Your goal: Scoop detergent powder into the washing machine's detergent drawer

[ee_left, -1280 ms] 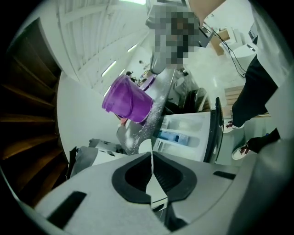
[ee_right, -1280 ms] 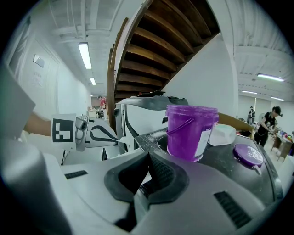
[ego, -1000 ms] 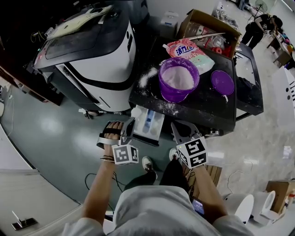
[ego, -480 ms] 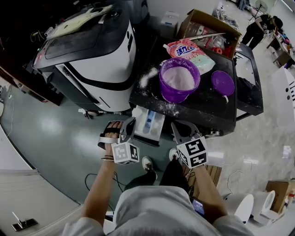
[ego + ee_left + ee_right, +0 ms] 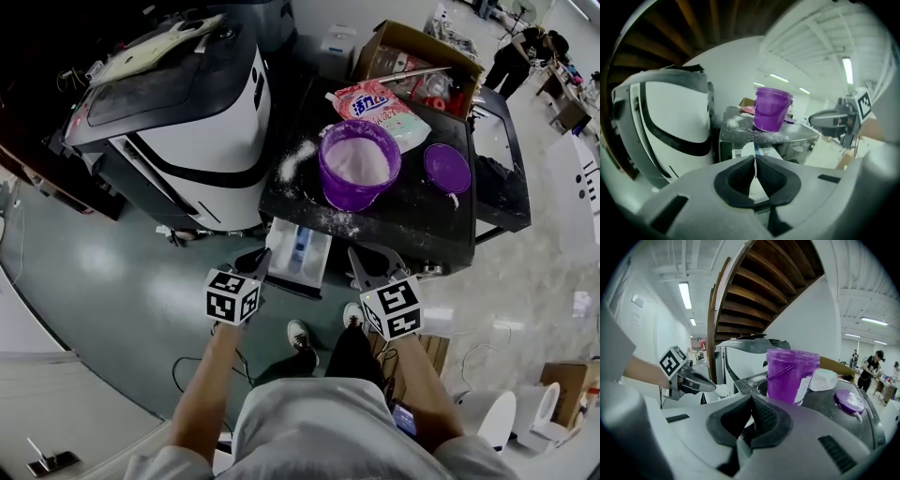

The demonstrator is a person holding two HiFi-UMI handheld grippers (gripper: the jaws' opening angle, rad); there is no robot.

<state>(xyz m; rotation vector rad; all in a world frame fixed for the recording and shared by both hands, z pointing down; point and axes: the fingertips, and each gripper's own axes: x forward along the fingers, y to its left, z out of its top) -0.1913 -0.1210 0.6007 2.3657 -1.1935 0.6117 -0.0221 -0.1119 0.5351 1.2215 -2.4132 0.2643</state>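
The detergent drawer (image 5: 300,249) stands pulled out from the front of the black-topped washing machine (image 5: 469,230). On that top stands a purple bucket (image 5: 359,165) full of white powder, with its purple lid (image 5: 447,168) to the right and a pink detergent bag (image 5: 376,101) behind. My left gripper (image 5: 257,266) is shut and empty just left of the drawer. At the drawer's right, my right gripper (image 5: 372,265) is also shut and empty. The left gripper view has the bucket (image 5: 772,109) and drawer (image 5: 746,151) ahead of the jaws. In the right gripper view the bucket (image 5: 792,374) is close in front.
A large white and black machine (image 5: 192,122) stands left of the washer. Spilled powder (image 5: 298,156) dusts the black top. An open cardboard box (image 5: 424,58) sits behind the bag. The person's shoes (image 5: 300,333) are on the floor below the drawer.
My left gripper has rolled so that its marker cube faces up, and it has shifted a little toward the drawer. The right gripper has stayed put.
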